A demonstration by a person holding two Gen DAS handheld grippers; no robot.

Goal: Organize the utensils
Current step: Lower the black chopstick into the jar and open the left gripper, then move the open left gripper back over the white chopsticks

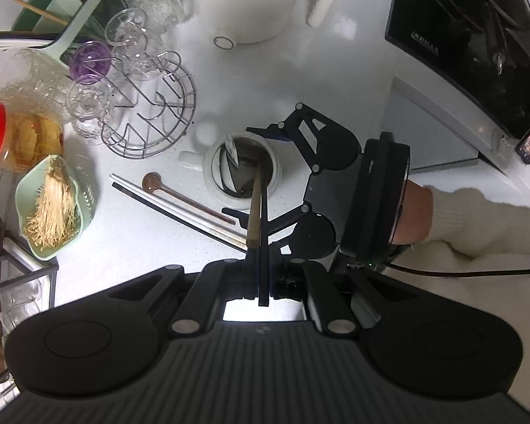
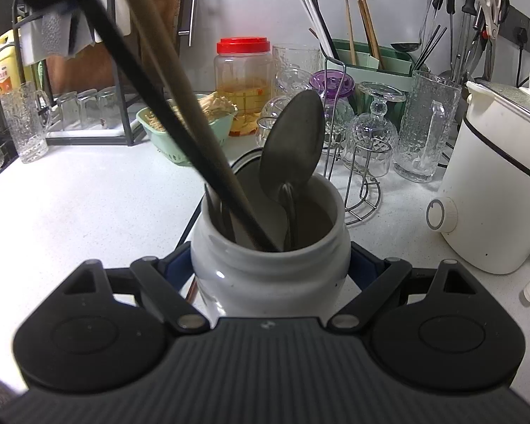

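A white ceramic jar (image 2: 270, 275) stands on the white counter and holds a metal spoon (image 2: 293, 145) and other utensils. My right gripper (image 2: 270, 265) is shut on the jar, fingers on both sides; it shows in the left wrist view (image 1: 261, 169) around the jar (image 1: 243, 173). My left gripper (image 1: 259, 282) is shut on a pair of chopsticks (image 1: 258, 219), one brown and one black, whose tips reach into the jar. They cross the right wrist view (image 2: 180, 106) from the upper left. A brown spoon (image 1: 180, 192) and a white and black chopstick pair (image 1: 173, 208) lie left of the jar.
A wire rack (image 1: 152, 120) with upturned glasses, a red-lidded jar (image 1: 3, 134), a green basket of noodles (image 1: 53, 205) and a green utensil drainer (image 2: 367, 60) stand behind. A white electric pot (image 2: 494, 190) is to the right, an induction cooker (image 1: 477, 42) beyond.
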